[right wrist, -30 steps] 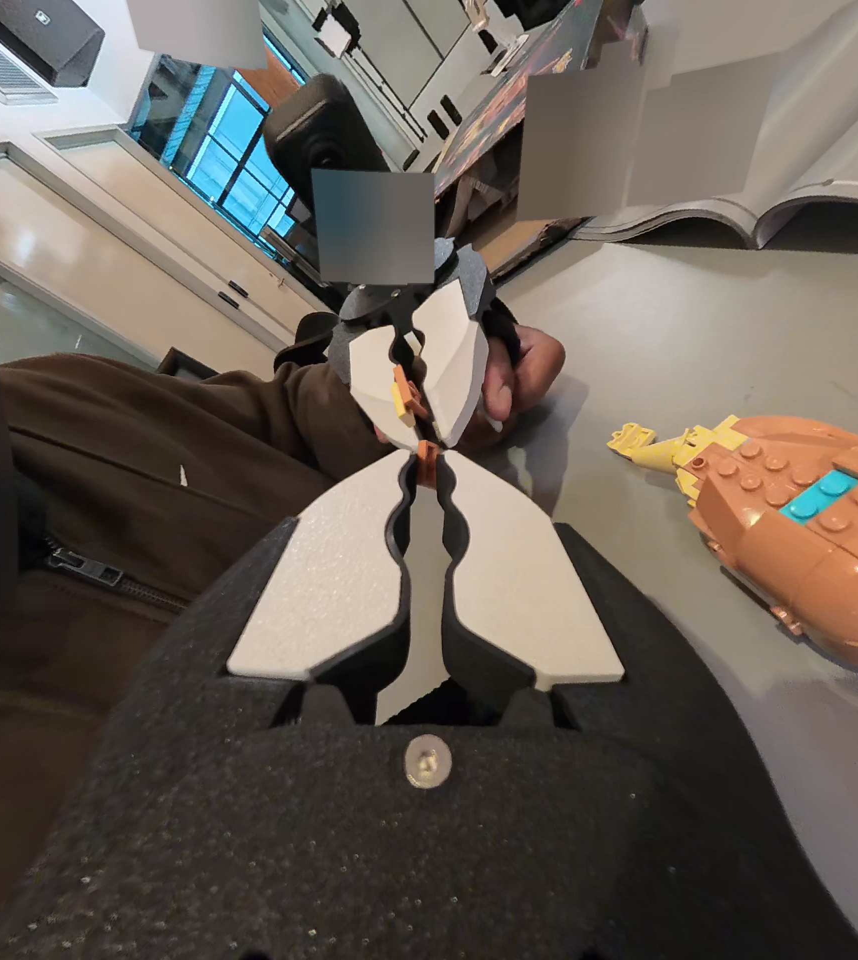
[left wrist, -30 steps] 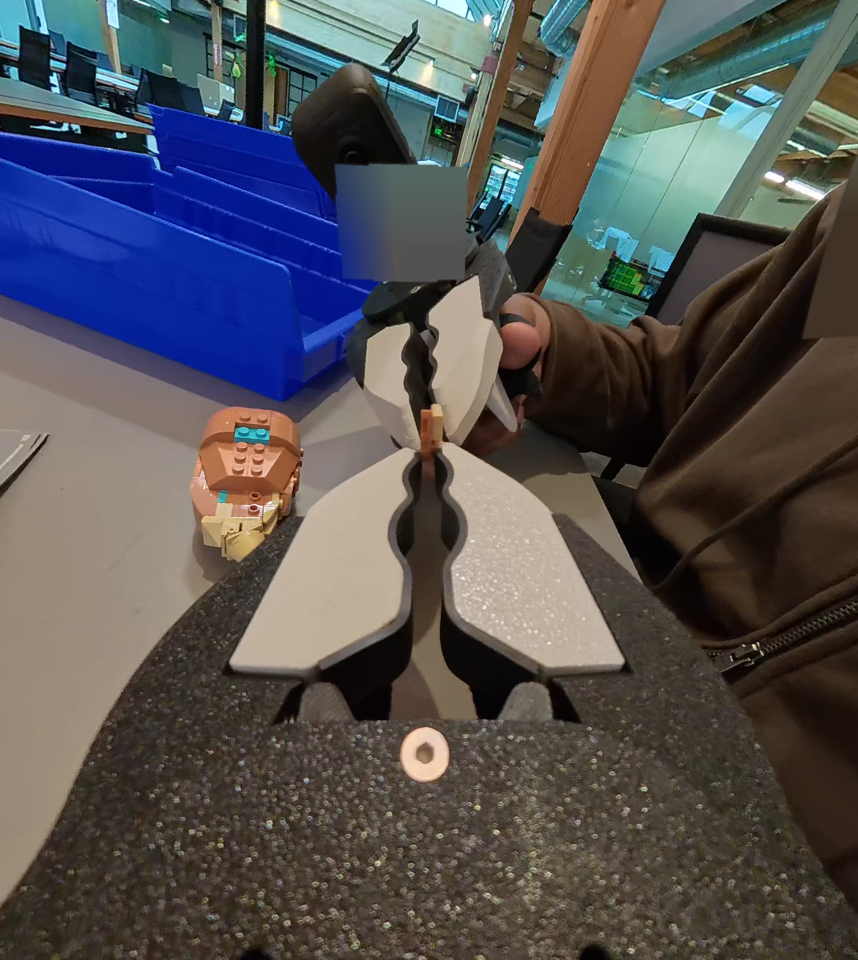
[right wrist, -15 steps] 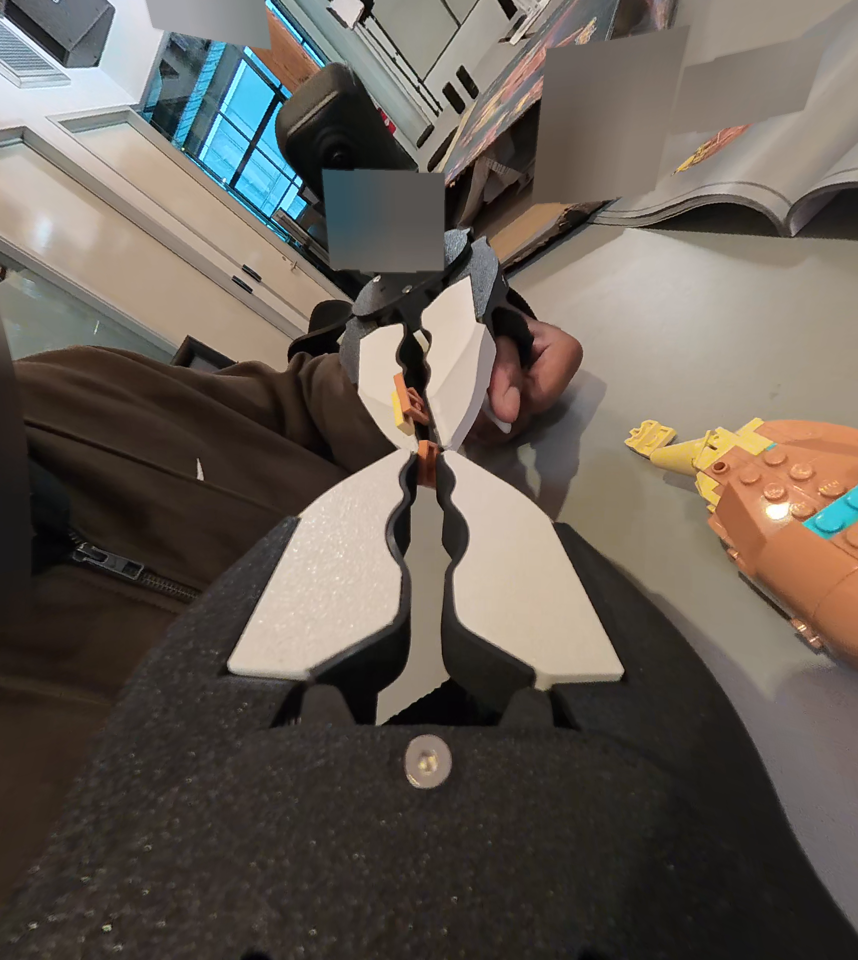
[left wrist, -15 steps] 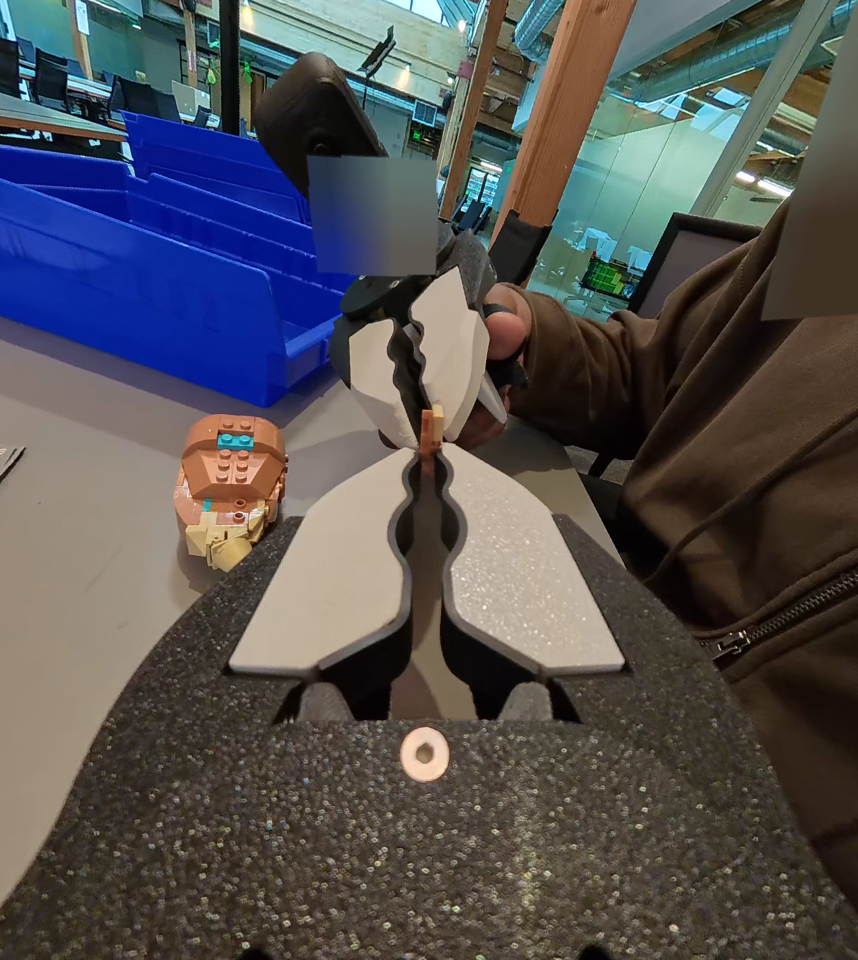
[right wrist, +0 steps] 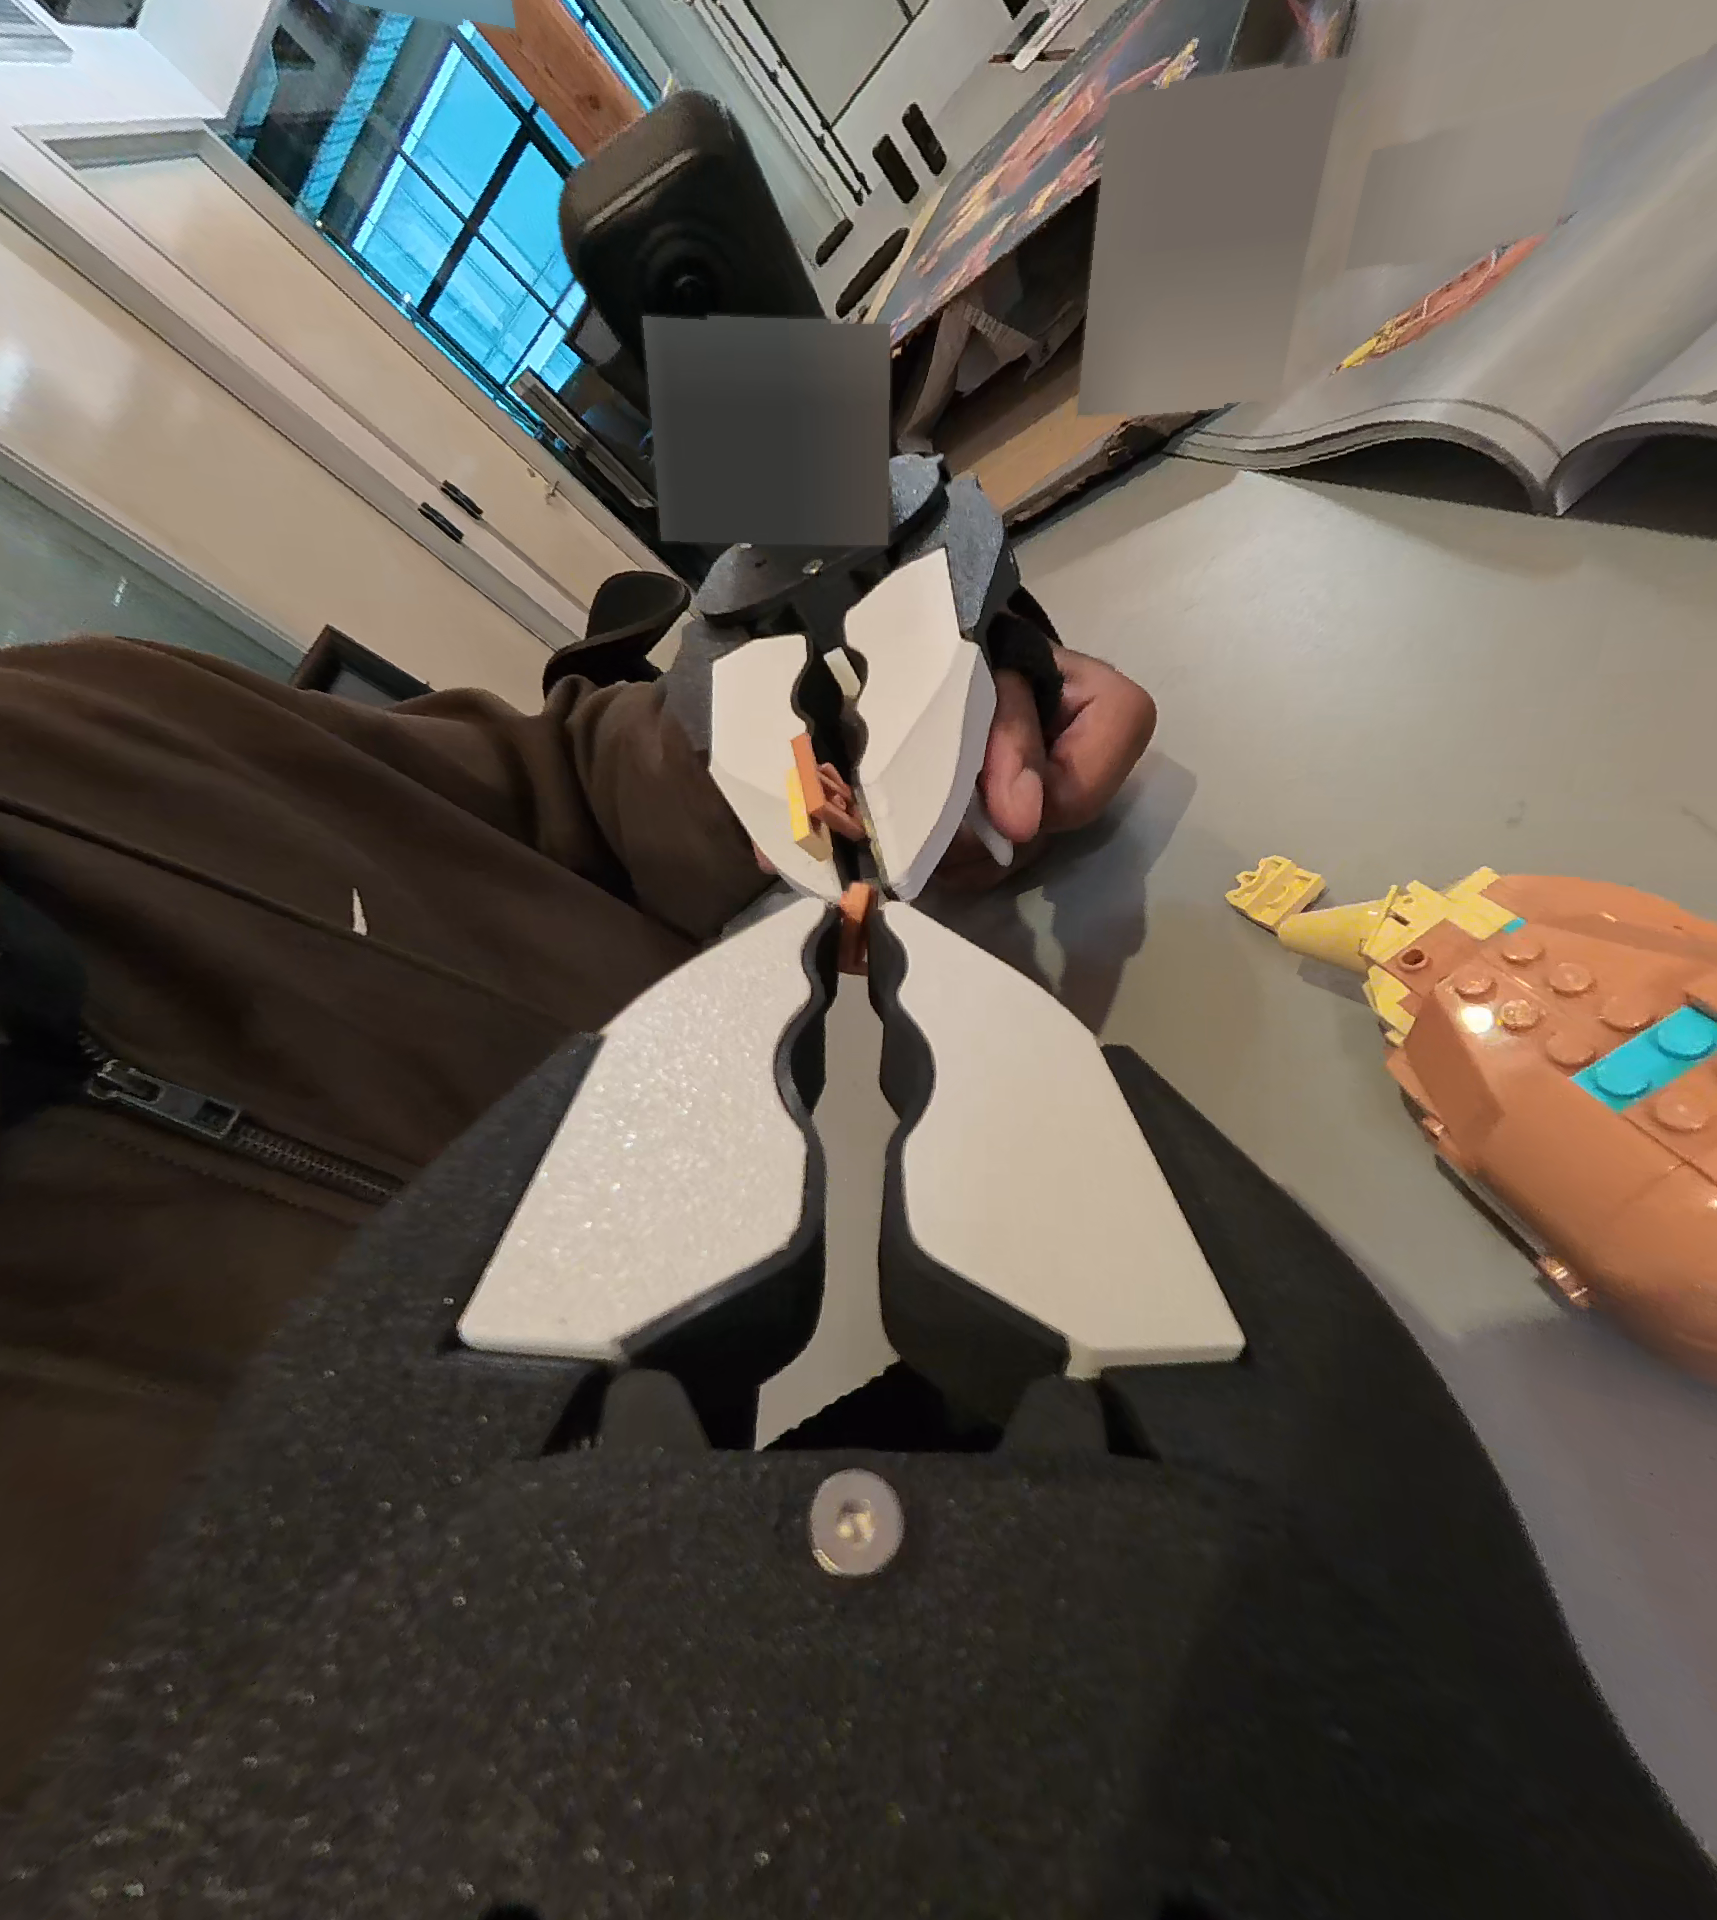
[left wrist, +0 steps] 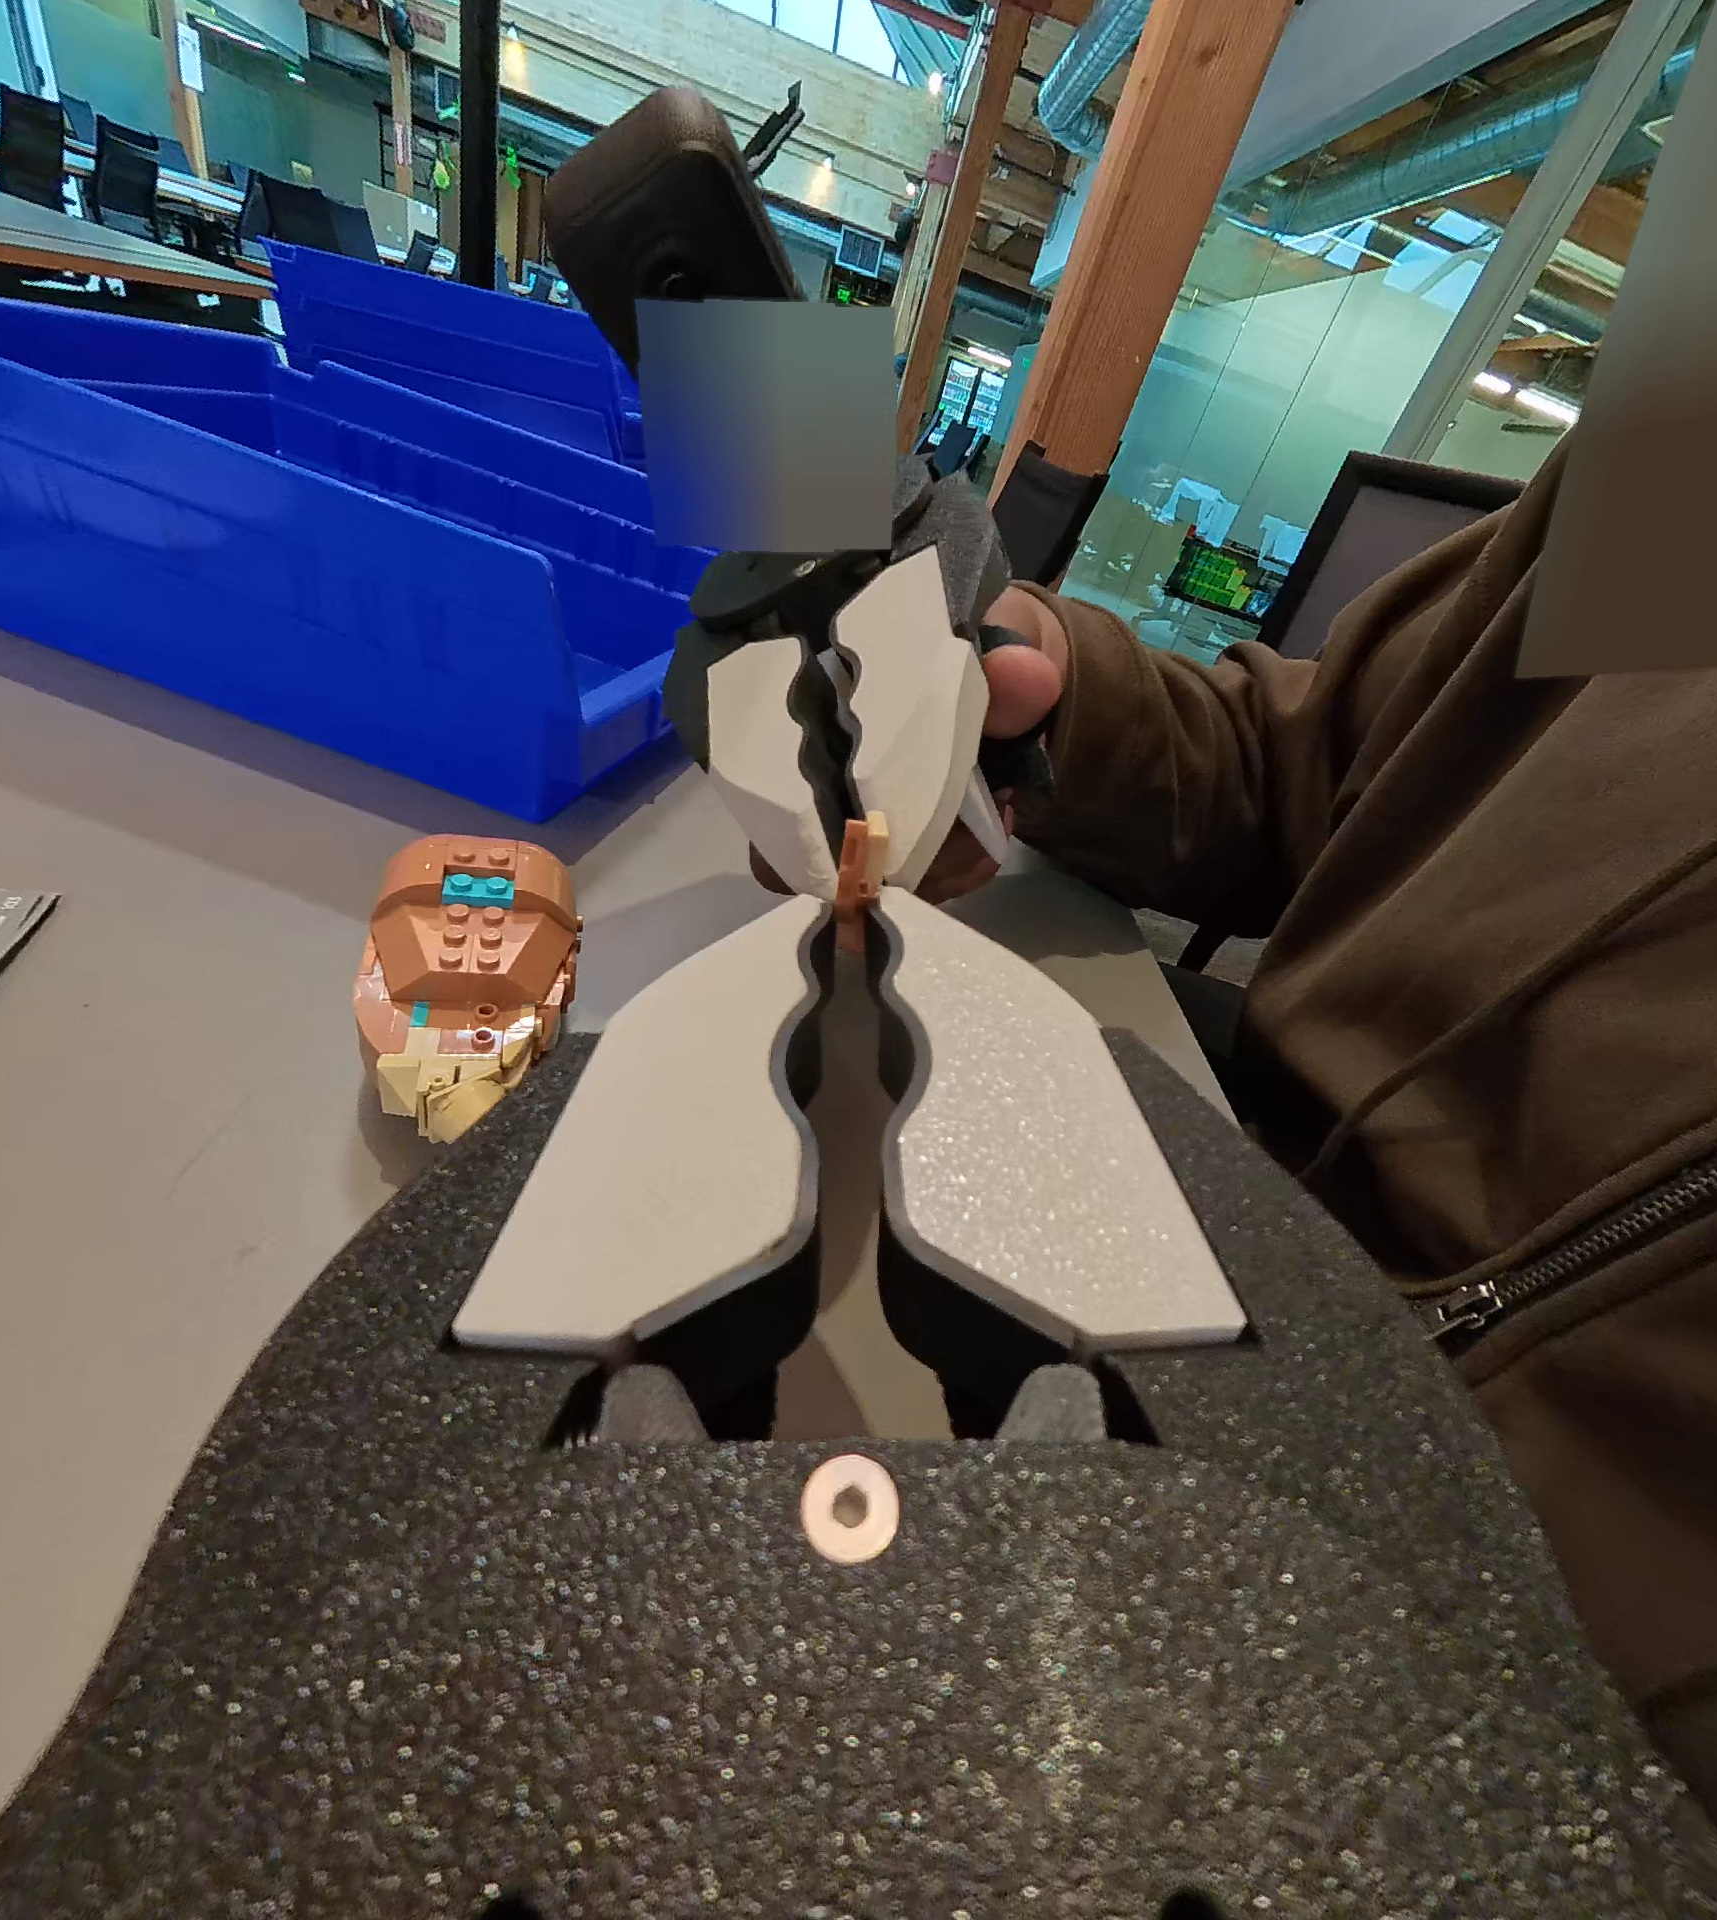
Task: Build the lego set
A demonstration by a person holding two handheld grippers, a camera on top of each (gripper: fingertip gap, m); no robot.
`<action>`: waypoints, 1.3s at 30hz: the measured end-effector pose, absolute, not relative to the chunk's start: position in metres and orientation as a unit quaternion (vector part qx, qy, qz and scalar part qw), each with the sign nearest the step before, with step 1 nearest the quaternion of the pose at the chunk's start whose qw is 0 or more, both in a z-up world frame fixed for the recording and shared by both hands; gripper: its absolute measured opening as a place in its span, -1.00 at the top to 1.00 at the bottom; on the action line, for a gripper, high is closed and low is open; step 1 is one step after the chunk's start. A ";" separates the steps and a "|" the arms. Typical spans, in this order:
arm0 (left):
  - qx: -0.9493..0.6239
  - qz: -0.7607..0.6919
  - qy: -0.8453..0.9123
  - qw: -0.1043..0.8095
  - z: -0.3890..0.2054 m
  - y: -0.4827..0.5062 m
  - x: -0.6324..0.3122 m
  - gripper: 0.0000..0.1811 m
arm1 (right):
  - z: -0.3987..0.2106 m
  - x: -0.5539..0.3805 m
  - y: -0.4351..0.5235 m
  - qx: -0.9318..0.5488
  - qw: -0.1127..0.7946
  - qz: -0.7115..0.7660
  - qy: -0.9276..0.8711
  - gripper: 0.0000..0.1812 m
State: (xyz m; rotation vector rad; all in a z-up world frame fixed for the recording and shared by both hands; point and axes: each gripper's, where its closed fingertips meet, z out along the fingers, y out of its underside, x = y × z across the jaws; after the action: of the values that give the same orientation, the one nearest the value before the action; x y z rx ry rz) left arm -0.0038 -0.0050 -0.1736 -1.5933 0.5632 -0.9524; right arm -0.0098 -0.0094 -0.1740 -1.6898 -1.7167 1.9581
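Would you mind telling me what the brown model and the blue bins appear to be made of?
The brown model looks like glossy moulded plastic: studs and a bright highlight show on top. The blue bins look like smooth, semi-gloss plastic with thin moulded walls, though that is less certain.

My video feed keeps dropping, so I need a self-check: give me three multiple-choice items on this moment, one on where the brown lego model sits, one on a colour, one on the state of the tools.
1. Where is the brown lego model?
A. In a blue bin
B. On the grey table
C. Held in a tool

2. What colour is the small plate set into the model's top?
A. Teal
B. Red
C. White

3. How do the two tools stand?
A. Both wide open
B. One open, one shut
C. Both shut on small pieces, tip to tip

Key: 1 B, it rests on the table, in front of the blue bins. 2 A, the teal plate shows among brown studs. 3 C, the left tool and the right tool each pinch a small brown piece.
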 end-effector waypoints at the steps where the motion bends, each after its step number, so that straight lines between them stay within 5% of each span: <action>1: -0.677 -0.406 0.239 0.565 -0.174 -0.005 -0.004 0.94 | -0.174 -0.010 -0.010 -0.543 0.020 0.629 -0.555 0.95; 21: -0.683 -0.415 0.233 0.555 -0.176 -0.005 -0.003 0.94 | -0.176 -0.010 -0.008 -0.499 0.127 0.558 -0.651 0.96; 39: -0.676 -0.405 0.243 0.566 -0.173 -0.006 -0.005 0.96 | -0.172 -0.012 -0.009 -0.493 0.129 0.570 -0.645 0.94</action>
State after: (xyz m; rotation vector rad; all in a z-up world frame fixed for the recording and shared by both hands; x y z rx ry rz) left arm -0.0054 -0.0058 -0.1727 -1.5894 0.5715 -0.9512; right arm -0.0122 -0.0091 -0.1720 -1.4325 -1.8751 1.6571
